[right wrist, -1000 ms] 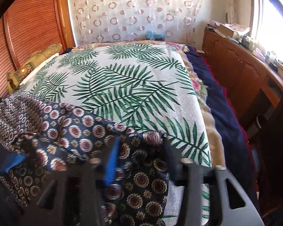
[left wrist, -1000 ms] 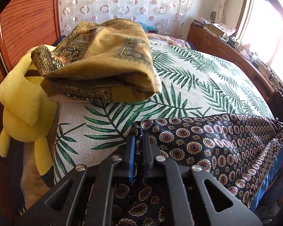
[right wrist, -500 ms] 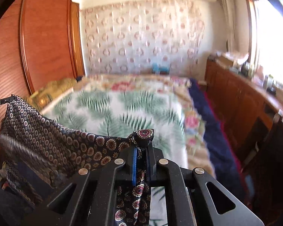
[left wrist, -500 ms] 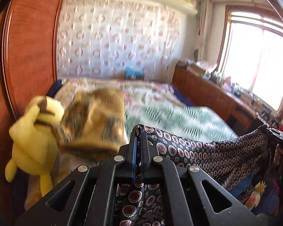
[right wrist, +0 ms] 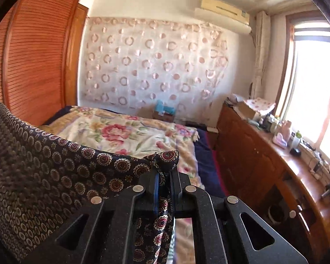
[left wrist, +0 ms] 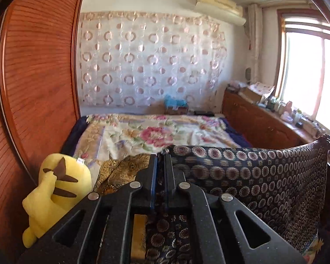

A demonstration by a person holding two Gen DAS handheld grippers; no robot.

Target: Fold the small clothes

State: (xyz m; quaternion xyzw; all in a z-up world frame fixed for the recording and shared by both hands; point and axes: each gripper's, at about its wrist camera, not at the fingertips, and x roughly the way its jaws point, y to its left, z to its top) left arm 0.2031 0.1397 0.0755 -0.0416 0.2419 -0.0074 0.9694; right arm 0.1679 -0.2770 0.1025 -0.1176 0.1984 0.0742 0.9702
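A dark blue cloth with round medallions [left wrist: 253, 176] hangs stretched in the air between my two grippers, above the bed. My left gripper [left wrist: 160, 157] is shut on its left top corner, and the cloth runs off to the right. In the right wrist view the same cloth [right wrist: 55, 176] spreads away to the left. My right gripper [right wrist: 165, 172] pinches the bunched right corner; its jaws are opening a touch, with the cloth still pressed between the pads. The cloth's lower edge is hidden below both views.
A yellow plush toy [left wrist: 59, 187] and a folded gold cloth [left wrist: 121, 171] lie at the left by the wooden wardrobe [left wrist: 33, 88]. A floral blanket [right wrist: 121, 132] covers the far bed. A long wooden cabinet [right wrist: 253, 154] with clutter runs under the window at the right.
Both grippers have risen and tilted up, lifting the dark cloth off the bed and stretching it between them. The right gripper's jaws closed on the cloth's corner.
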